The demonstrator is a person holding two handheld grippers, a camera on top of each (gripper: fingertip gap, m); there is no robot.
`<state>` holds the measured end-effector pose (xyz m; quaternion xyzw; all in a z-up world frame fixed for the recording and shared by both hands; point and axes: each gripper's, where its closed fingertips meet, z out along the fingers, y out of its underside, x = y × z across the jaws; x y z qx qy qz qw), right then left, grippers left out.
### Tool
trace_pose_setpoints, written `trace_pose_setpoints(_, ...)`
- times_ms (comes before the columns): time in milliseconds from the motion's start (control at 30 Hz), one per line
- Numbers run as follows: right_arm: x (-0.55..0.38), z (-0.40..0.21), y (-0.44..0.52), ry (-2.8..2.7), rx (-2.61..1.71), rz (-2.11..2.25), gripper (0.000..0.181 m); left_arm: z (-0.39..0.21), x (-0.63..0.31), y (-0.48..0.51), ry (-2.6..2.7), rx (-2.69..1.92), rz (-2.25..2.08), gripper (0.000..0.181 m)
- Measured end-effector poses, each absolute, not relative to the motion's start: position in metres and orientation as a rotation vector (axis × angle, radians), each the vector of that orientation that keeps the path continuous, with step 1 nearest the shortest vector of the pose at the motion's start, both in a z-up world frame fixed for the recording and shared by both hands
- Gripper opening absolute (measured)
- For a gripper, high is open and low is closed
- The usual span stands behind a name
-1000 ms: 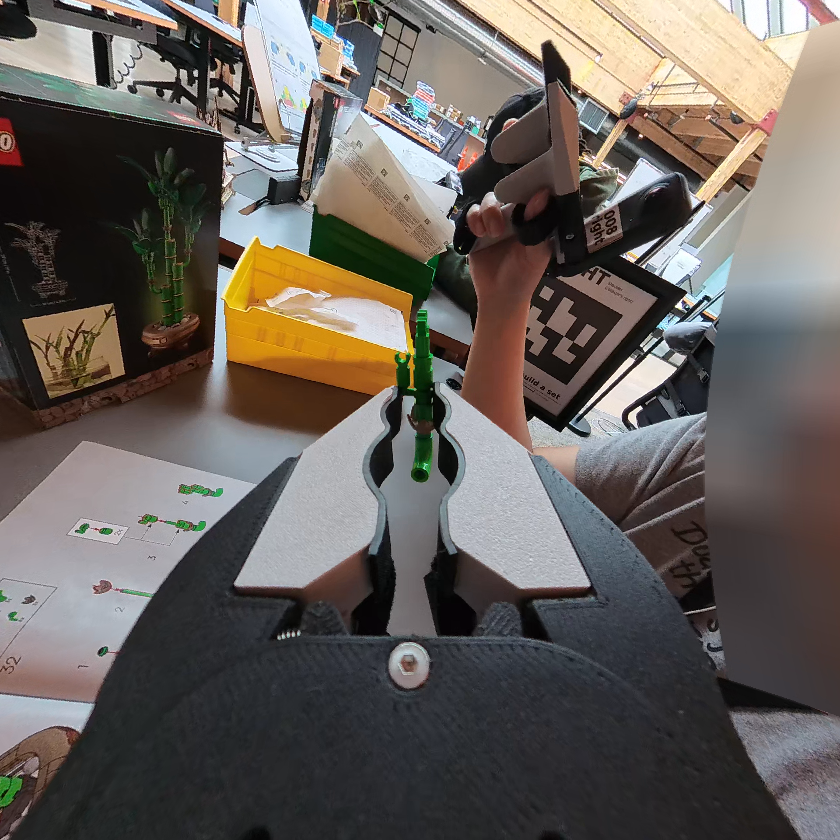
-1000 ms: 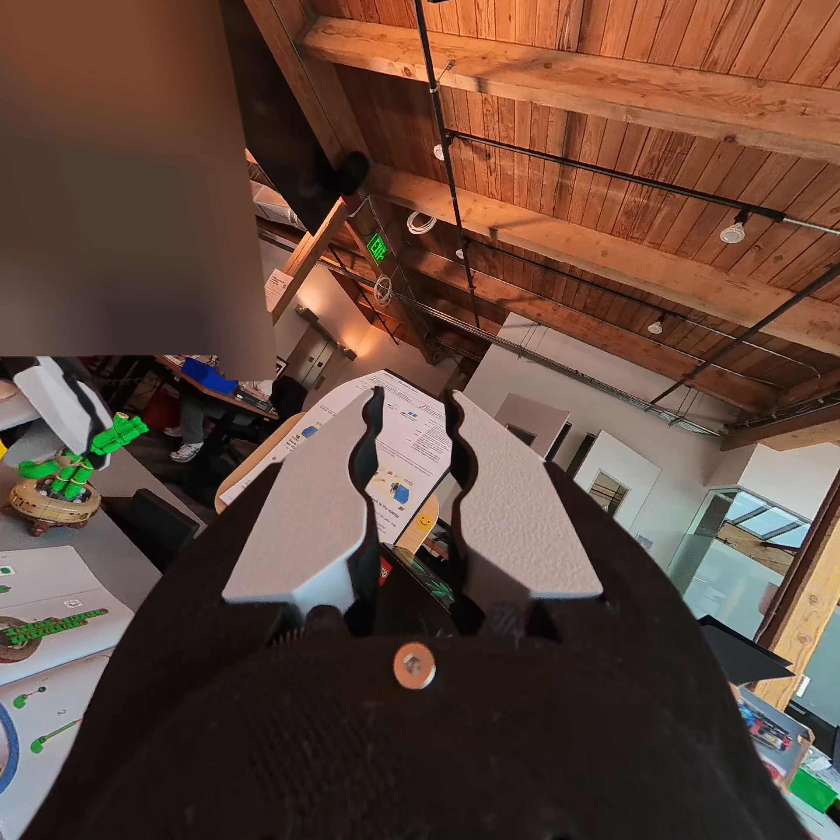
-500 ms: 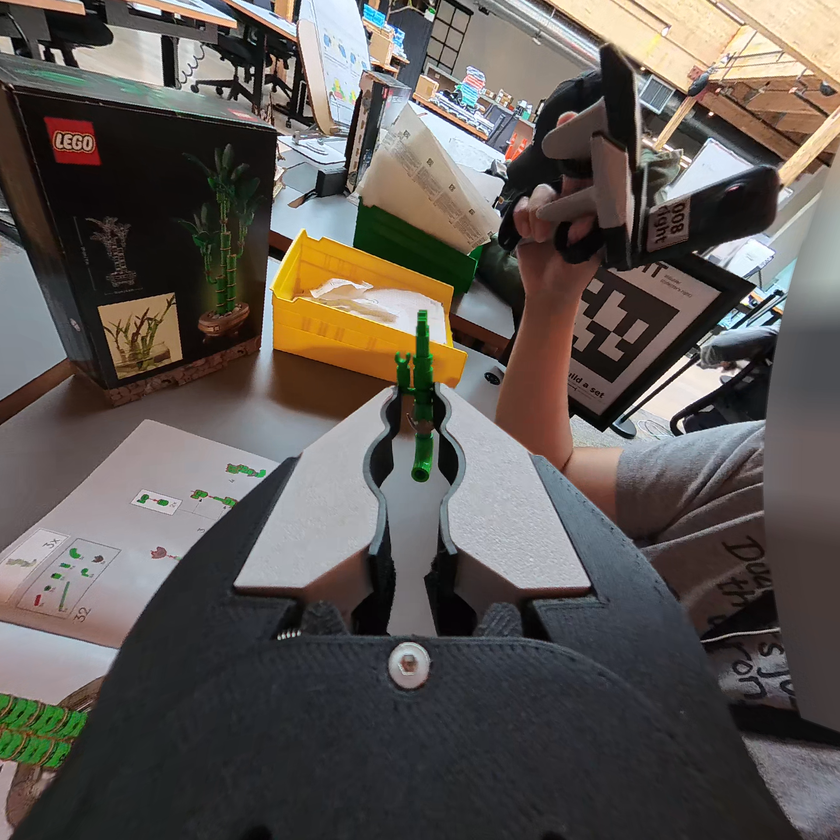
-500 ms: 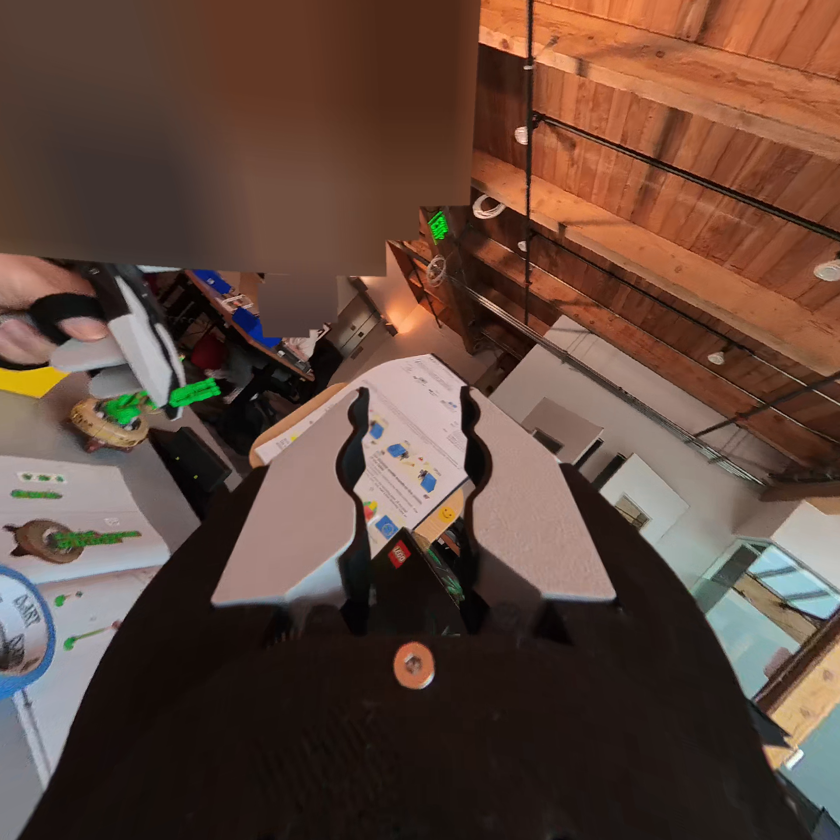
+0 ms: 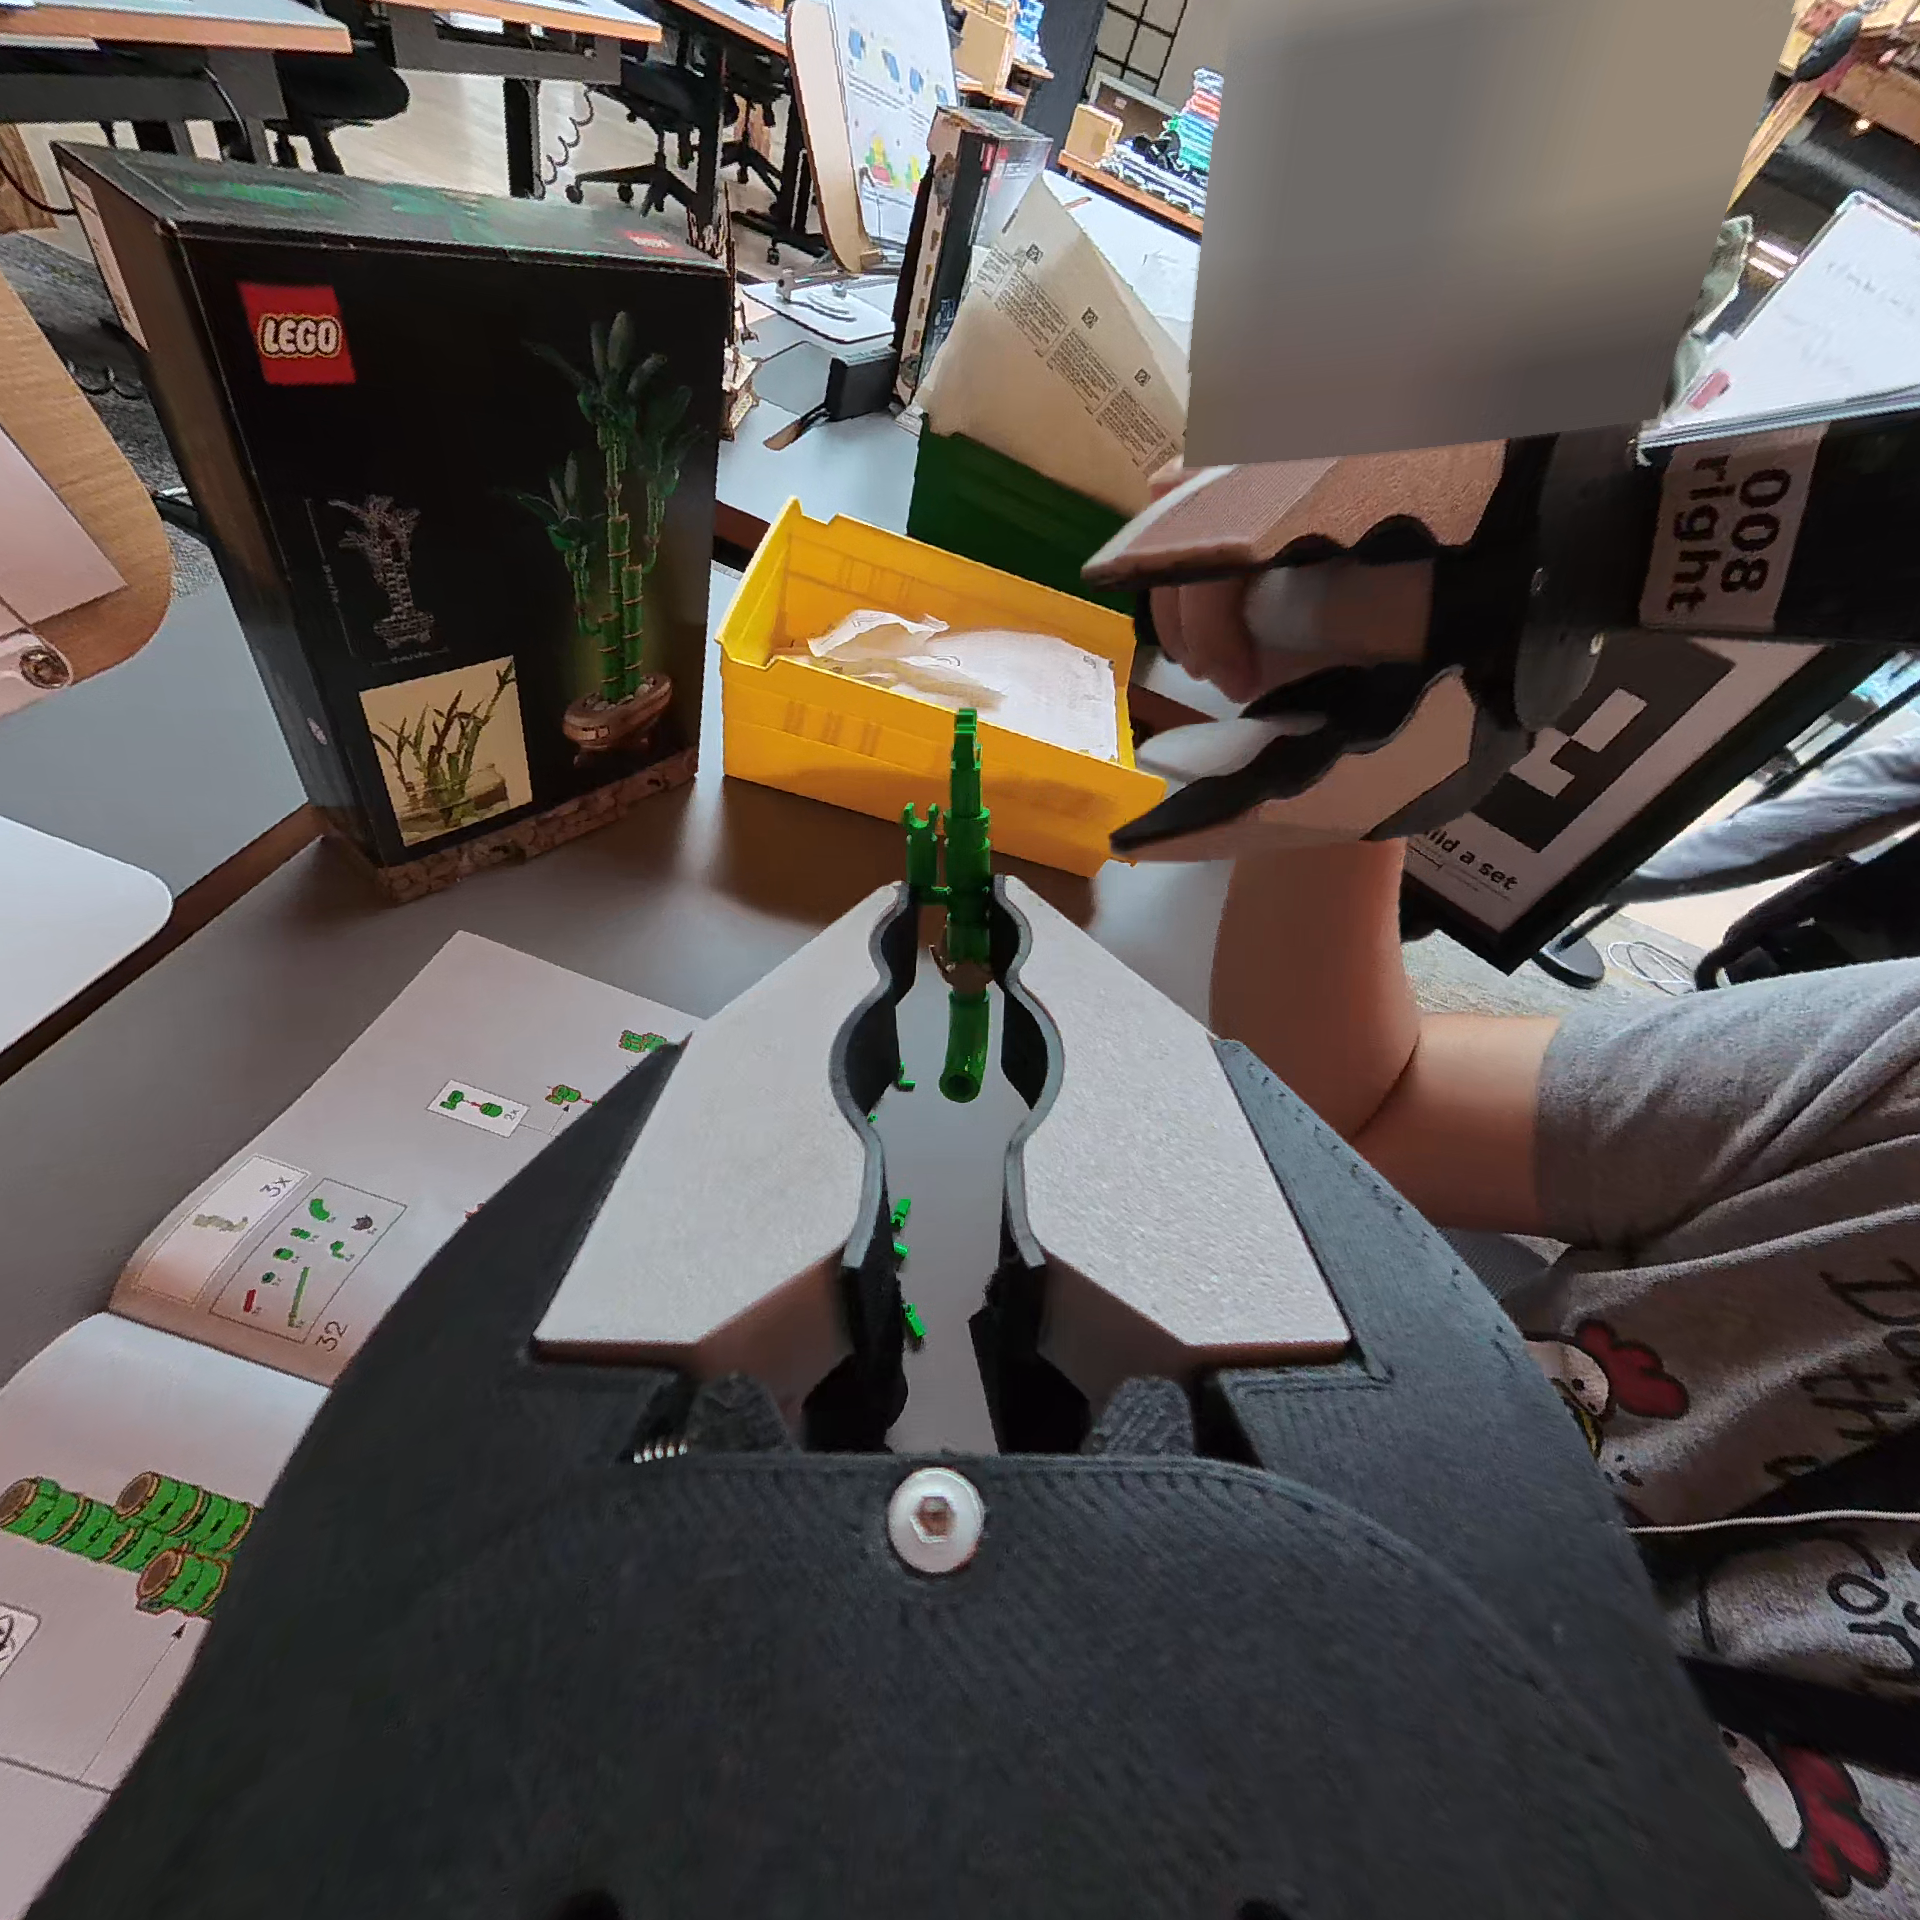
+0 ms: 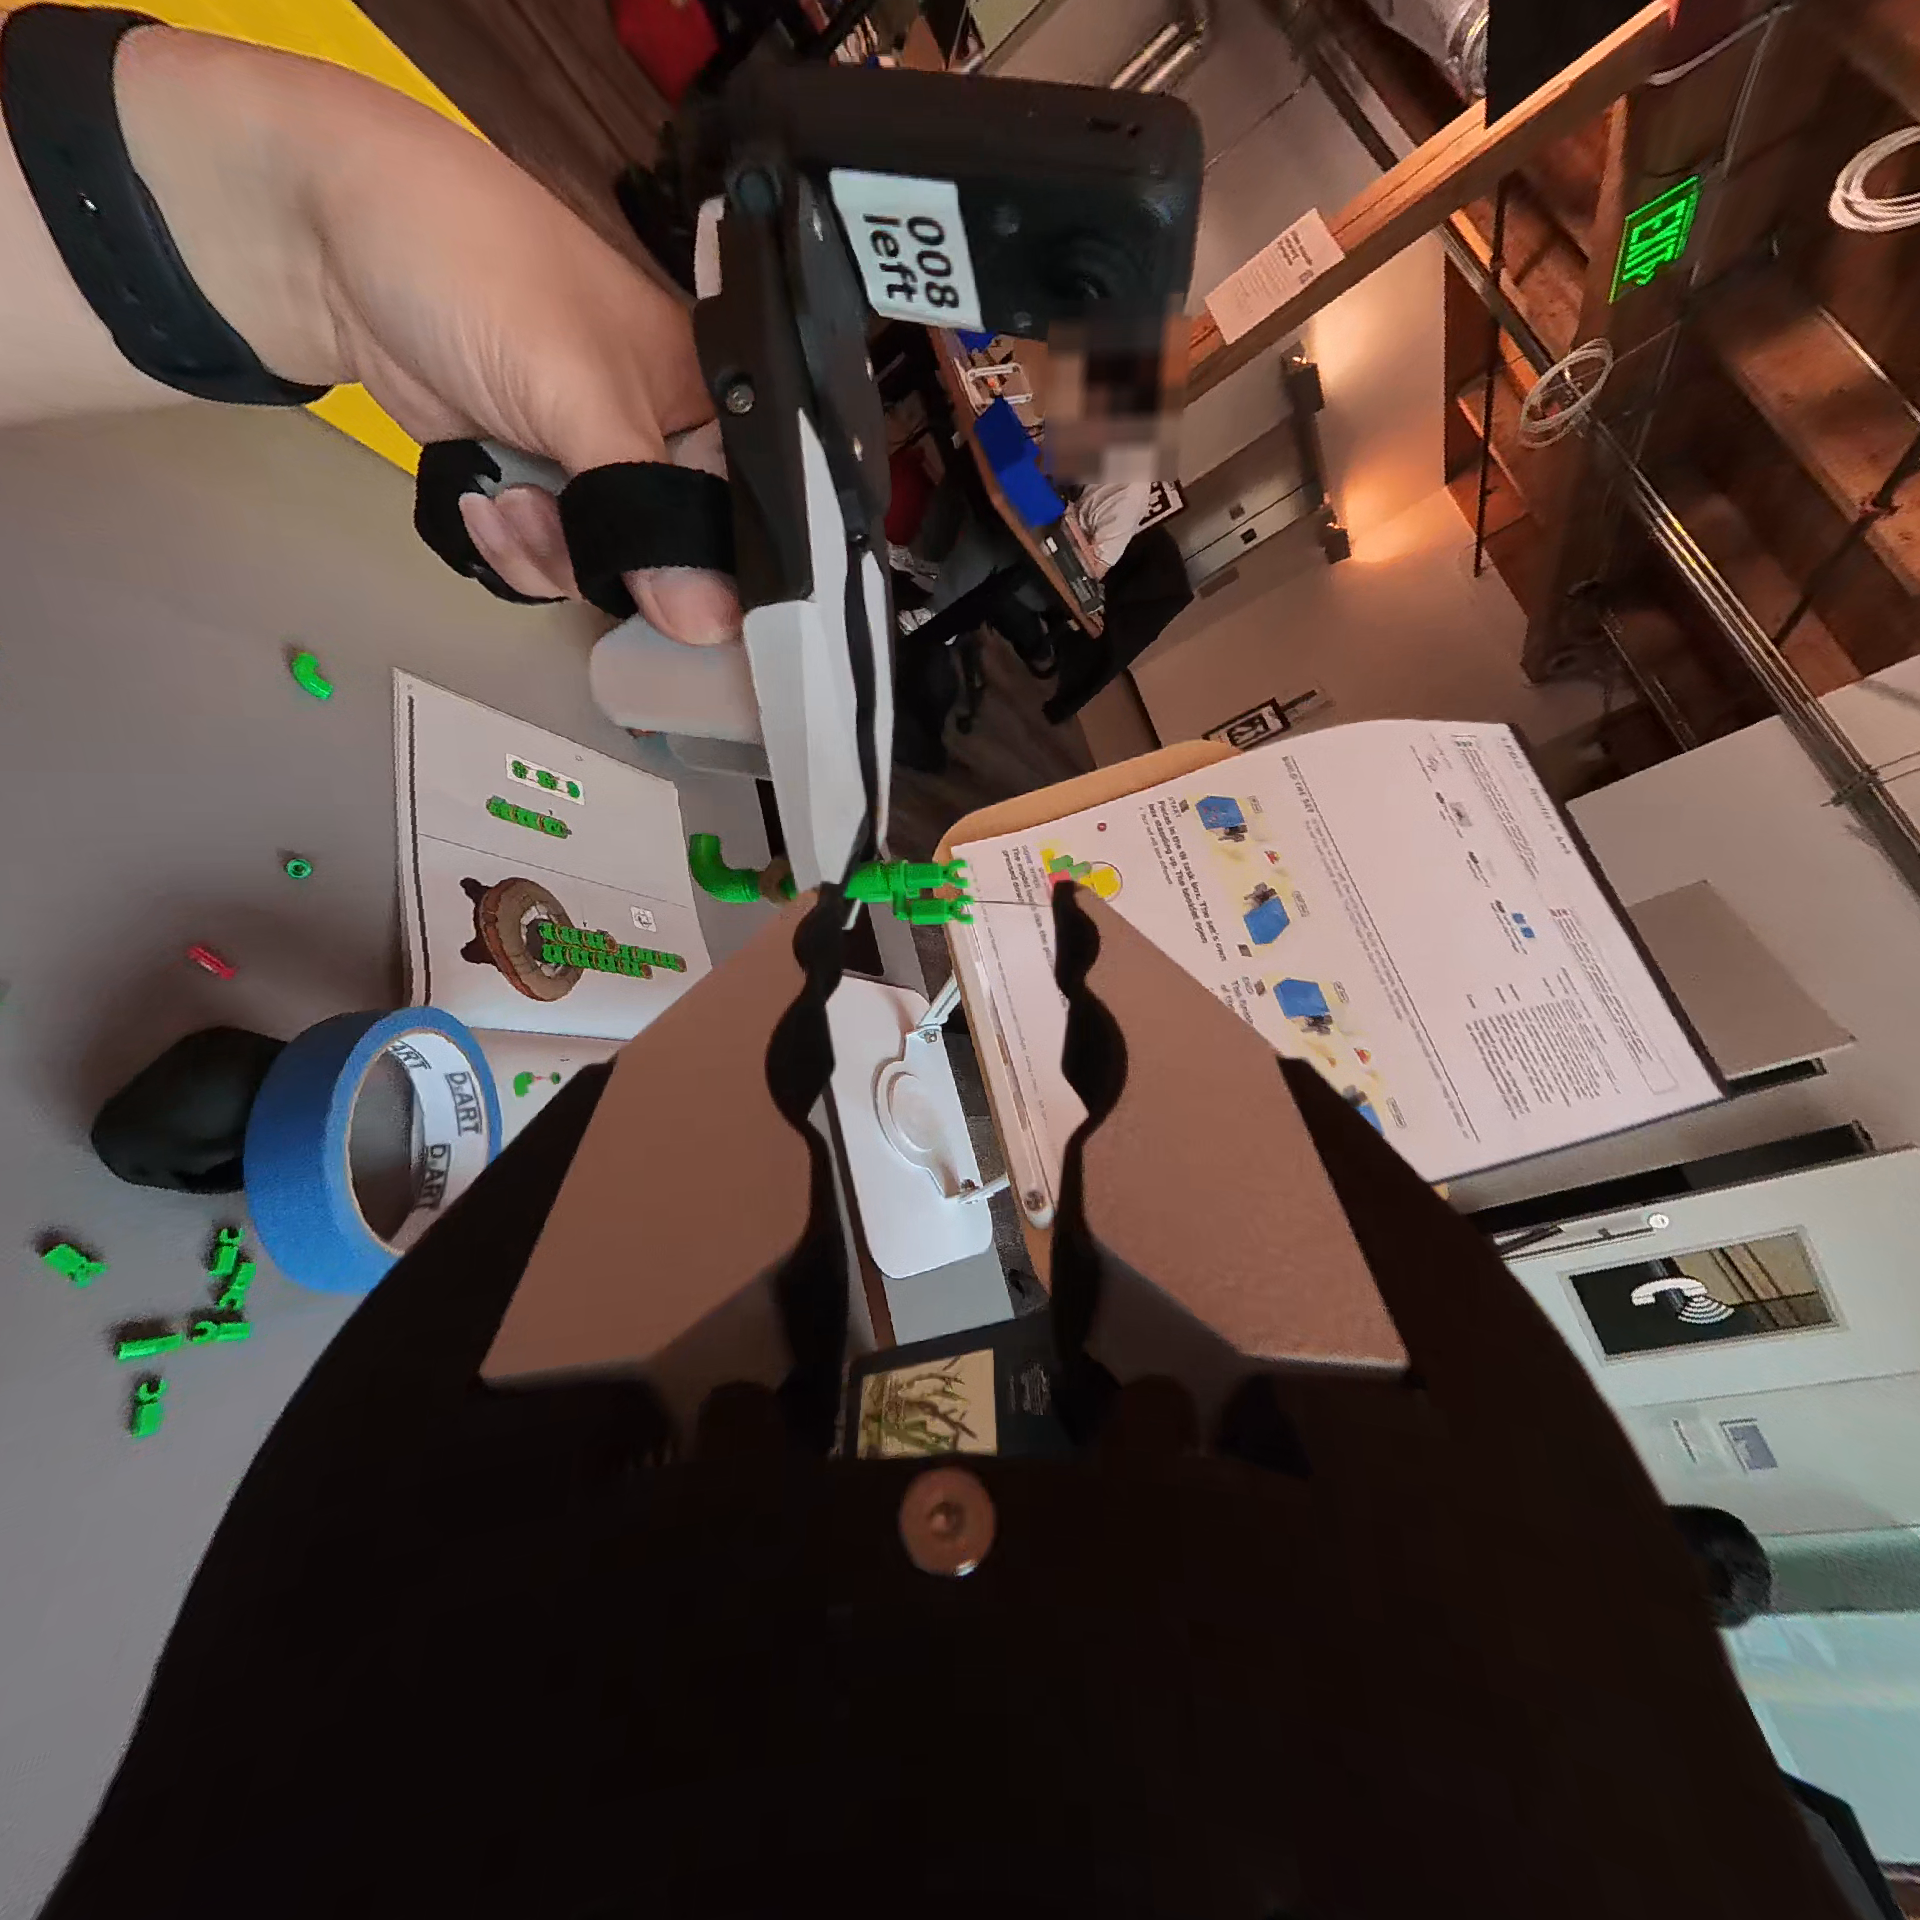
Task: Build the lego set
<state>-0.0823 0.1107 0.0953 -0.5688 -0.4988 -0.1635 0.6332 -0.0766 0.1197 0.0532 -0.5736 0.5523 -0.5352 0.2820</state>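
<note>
My left gripper point(image 5: 954, 906) is shut on a thin green bamboo stalk piece point(image 5: 966, 800), held upright above the dark table; its curved lower end hangs between the fingers. My right gripper point(image 5: 1117, 707) is open and empty, on its side just right of the stalk's top. In the right wrist view my right gripper point(image 6: 940, 909) has its fingertips on either side of the stalk's leafy end point(image 6: 914, 888), apart from it. The left gripper point(image 6: 836, 868) shows there from the side, with a hand on it.
The black set box point(image 5: 447, 499) stands at the back left, with a yellow bin point(image 5: 883, 748) and a green bin point(image 5: 987, 499) beside it. An open instruction booklet point(image 5: 364, 1174) lies below. A blue tape roll point(image 6: 312, 1143) and several loose green pieces point(image 6: 187, 1320) lie on the table.
My right gripper has swung down from pointing at the ceiling to the top of the stalk. My left gripper has kept hold of the stalk and turned a little to the right.
</note>
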Motion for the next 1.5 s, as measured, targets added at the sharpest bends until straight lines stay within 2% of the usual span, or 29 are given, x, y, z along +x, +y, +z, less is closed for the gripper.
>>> trace_pose_setpoints(267, -0.085, 0.085, 0.112, -1.233, -1.231, -0.446, 0.036, 0.054, -0.082, 0.105, 1.552, -1.521, -1.546, 0.011)
trace_pose_setpoints(733, -0.093, 0.07, 0.102, -1.347, -1.222, -0.507, 0.016, 0.045, -0.087, 0.084, 1.686, -1.539, -1.604, 0.011)
trace_pose_setpoints(1500, -0.092, 0.061, 0.109, -1.364, -1.238, -0.574, 0.015, 0.037, -0.085, 0.094, 1.695, -1.583, -1.471, 0.01)
